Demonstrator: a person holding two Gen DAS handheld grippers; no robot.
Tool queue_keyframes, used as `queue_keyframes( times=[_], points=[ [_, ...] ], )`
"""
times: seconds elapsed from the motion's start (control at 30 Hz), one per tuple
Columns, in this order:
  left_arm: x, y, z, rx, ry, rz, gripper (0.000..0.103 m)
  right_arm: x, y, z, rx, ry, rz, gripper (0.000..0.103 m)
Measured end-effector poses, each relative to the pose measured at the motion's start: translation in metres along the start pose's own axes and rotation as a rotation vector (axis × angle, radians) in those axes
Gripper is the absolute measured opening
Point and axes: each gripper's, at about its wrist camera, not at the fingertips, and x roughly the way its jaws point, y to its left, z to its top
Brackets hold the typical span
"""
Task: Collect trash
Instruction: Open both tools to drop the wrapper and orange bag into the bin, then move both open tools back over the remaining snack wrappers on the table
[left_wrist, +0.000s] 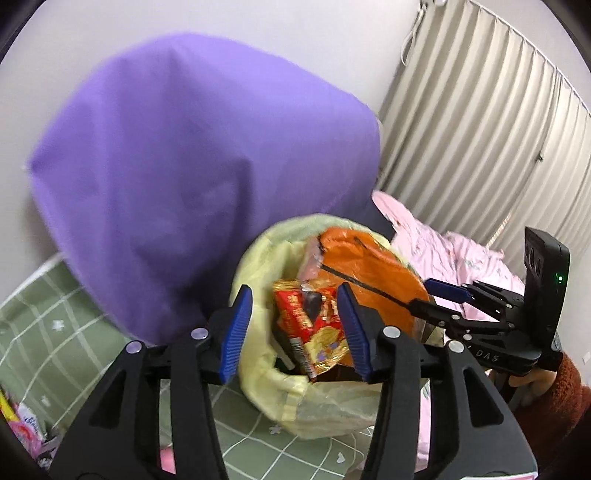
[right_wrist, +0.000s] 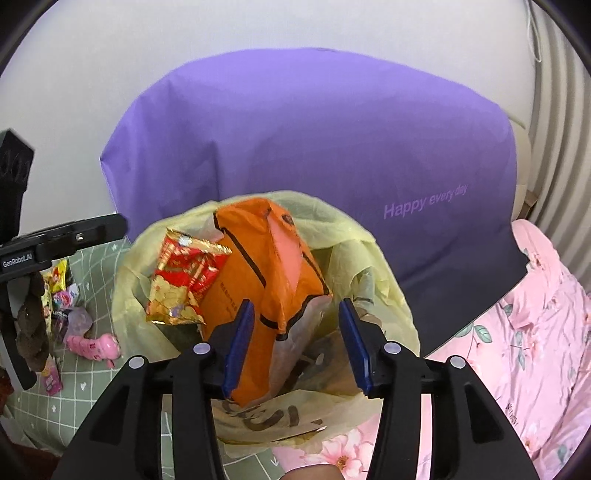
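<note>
Two grippers hang over the same yellow trash bag (left_wrist: 273, 373), which stands open on a green checked sheet (left_wrist: 48, 332).

From the left wrist, the left gripper (left_wrist: 295, 332) has its blue pads spread wide with nothing gripped; a red snack wrapper (left_wrist: 314, 328) shows between them, lying in the bag's mouth beside a larger orange packet (left_wrist: 373, 277). A big purple bag (left_wrist: 192, 177) stands behind, and pink bedding (left_wrist: 443, 251) lies to the right. The right gripper (left_wrist: 439, 295) reaches in from the right over the orange packet, its fingers parted; whether one touches the packet I cannot tell.

From the right wrist, the right gripper (right_wrist: 295, 339) is also wide and empty, poised above the orange packet (right_wrist: 273, 273), which stands on edge in the yellow trash bag (right_wrist: 373, 258). The red snack wrapper (right_wrist: 184, 277) leans against the packet's left face. Loose wrappers (right_wrist: 61, 291) and a pink toy (right_wrist: 98, 345) lie on the sheet to the left, probably still to be gathered.

Everything here looks light, thin and crinkly. The foil wrapper is likely slippery, so a pinch on a flat edge or corner should hold better than a grab at its puffed middle. The bag's film is soft and would collapse, so its rim is the place to take it.
</note>
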Motion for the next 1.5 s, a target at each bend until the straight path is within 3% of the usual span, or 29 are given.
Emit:
queue_keyframes(
  times=[0.13, 0.3, 0.57, 0.77, 1.07, 1.13, 1.33, 1.5],
  points=[
    [-0.034, 0.021, -0.016, -0.047, -0.065, 0.081, 0.049, -0.009, 0.012, 0.002, -0.001, -0.038, 0.029, 0.045],
    [-0.065, 0.053, -0.046, -0.086, -0.078, 0.204, 0.050, -0.006, 0.045, 0.008, -0.046, -0.059, 0.058, 0.045],
    [-0.142, 0.125, -0.120, -0.266, -0.091, 0.394, 0.050, 0.006, 0.117, 0.011, -0.119, -0.076, 0.174, 0.045],
    [-0.188, 0.176, -0.180, -0.432, -0.077, 0.537, 0.050, 0.030, 0.172, -0.007, -0.180, -0.016, 0.284, 0.045],
    [-0.216, 0.192, -0.239, -0.561, -0.038, 0.592, 0.050, 0.060, 0.242, -0.039, -0.262, 0.083, 0.440, 0.046],
    [-0.216, 0.194, -0.245, -0.575, -0.024, 0.601, 0.050, 0.068, 0.262, -0.050, -0.294, 0.127, 0.499, 0.055],
    [-0.247, 0.198, -0.251, -0.582, -0.039, 0.660, 0.050, 0.078, 0.324, -0.088, -0.436, 0.257, 0.684, 0.055],
    [-0.267, 0.204, -0.256, -0.615, -0.068, 0.696, 0.050, 0.079, 0.365, -0.115, -0.562, 0.321, 0.751, 0.055]
  ],
)
